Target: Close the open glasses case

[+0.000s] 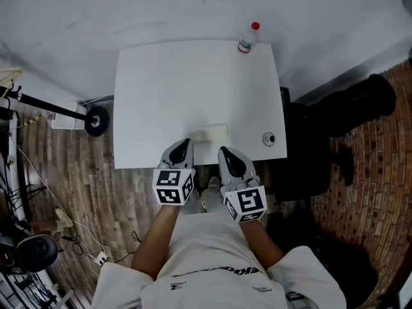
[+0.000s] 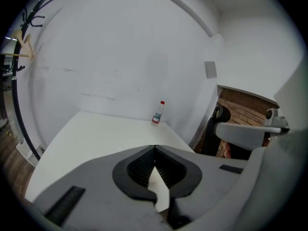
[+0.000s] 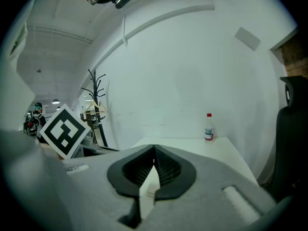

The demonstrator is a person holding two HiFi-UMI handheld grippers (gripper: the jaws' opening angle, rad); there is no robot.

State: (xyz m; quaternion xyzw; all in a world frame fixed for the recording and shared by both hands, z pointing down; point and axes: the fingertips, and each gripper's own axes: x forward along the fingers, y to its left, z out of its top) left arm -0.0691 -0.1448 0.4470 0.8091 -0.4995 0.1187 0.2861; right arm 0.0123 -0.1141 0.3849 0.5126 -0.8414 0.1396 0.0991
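A white, flat glasses case [image 1: 210,134] lies on the white table [image 1: 193,89] close to its near edge; from above I cannot tell whether its lid is up or down. My left gripper [image 1: 183,148] sits just left of the case and my right gripper [image 1: 228,156] just right of it, both at the table's front edge. The jaws of each one meet at the tips with nothing held. In the left gripper view the left gripper [image 2: 154,148] shows only white surface behind its jaws. The right gripper [image 3: 154,148] shows the same in its own view.
A small bottle with a red cap [image 1: 248,38] [image 2: 158,112] [image 3: 209,127] stands at the table's far right corner. A small round object [image 1: 268,138] lies near the right edge. A black chair [image 1: 309,153] stands to the right, a wheeled stand [image 1: 95,120] to the left.
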